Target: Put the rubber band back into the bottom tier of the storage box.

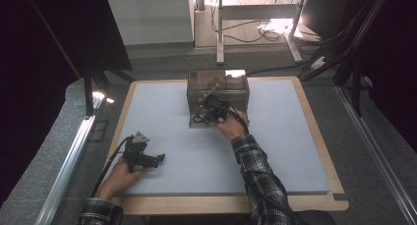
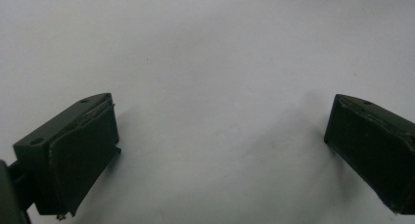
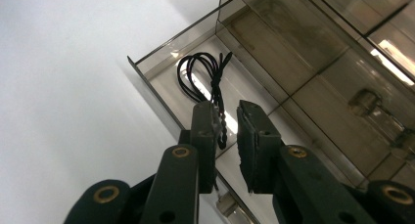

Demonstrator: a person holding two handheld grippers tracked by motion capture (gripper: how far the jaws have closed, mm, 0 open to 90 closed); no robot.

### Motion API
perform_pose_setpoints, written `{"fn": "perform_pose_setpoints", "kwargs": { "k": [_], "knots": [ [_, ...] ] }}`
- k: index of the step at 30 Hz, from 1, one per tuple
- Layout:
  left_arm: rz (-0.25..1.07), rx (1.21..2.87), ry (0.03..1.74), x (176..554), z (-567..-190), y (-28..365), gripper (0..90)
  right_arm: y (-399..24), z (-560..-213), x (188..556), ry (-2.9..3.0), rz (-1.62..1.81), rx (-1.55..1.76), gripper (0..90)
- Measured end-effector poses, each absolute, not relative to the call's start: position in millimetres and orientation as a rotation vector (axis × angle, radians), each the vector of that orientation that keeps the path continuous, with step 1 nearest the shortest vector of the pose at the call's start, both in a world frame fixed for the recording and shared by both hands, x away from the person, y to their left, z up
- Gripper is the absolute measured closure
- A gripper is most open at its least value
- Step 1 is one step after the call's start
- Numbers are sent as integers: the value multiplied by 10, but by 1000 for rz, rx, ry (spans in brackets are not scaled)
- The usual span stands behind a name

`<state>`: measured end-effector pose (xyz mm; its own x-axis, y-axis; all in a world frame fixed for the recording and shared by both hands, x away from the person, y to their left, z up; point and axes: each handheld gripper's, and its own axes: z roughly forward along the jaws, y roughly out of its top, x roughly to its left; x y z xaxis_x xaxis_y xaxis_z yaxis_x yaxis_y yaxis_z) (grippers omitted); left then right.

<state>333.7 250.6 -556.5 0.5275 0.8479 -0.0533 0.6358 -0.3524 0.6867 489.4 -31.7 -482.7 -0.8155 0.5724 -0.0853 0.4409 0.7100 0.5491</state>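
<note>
A clear plastic drawer box (image 1: 218, 90) stands at the back middle of the grey mat (image 1: 162, 107). Its low drawer (image 3: 157, 59) is pulled out toward the person. In it lies a black looped cord (image 3: 199, 71). My right gripper (image 3: 226, 109) hangs just over the drawer with a narrow gap between its jaws; the cord's tail runs along the left pad (image 3: 209, 131) and the other pad stands off it. In the high view the right gripper (image 1: 200, 118) is at the box's front. My left gripper (image 1: 160, 159) rests low on the mat at the front left, jaws wide apart (image 2: 220, 131), nothing between them.
The mat lies on a wooden table (image 1: 314, 126) whose rim shows along the right and front. A metal rail (image 1: 74, 151) runs along the left side. Desk legs and cables (image 1: 255, 31) stand on the floor beyond the table.
</note>
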Motion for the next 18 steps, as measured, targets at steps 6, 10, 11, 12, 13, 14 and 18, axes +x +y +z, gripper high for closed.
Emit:
{"fn": "perform_pose_setpoints", "kwargs": {
  "k": [6,10,11,12,13,14,18],
  "knots": [
    [412,2105,1199,3337,-5565,2506,0,-368,-4803,4865,2666,788,806,712],
    [412,2105,1199,3337,-5565,2506,0,-379,-4787,4832,2671,796,793,696],
    [412,2103,1199,3336,-5566,2505,0,-381,-4782,4824,2670,798,789,693],
    [411,2103,1200,3336,-5566,2505,0,-383,-4777,4817,2672,797,782,689],
    [412,2103,1199,3336,-5566,2505,0,-383,-4773,4809,2671,800,781,685],
    [412,2103,1200,3336,-5566,2505,0,-385,-4768,4801,2671,801,780,683],
    [412,2105,1199,3337,-5565,2506,0,-403,-4755,4777,2669,808,773,672]
  ]
}}
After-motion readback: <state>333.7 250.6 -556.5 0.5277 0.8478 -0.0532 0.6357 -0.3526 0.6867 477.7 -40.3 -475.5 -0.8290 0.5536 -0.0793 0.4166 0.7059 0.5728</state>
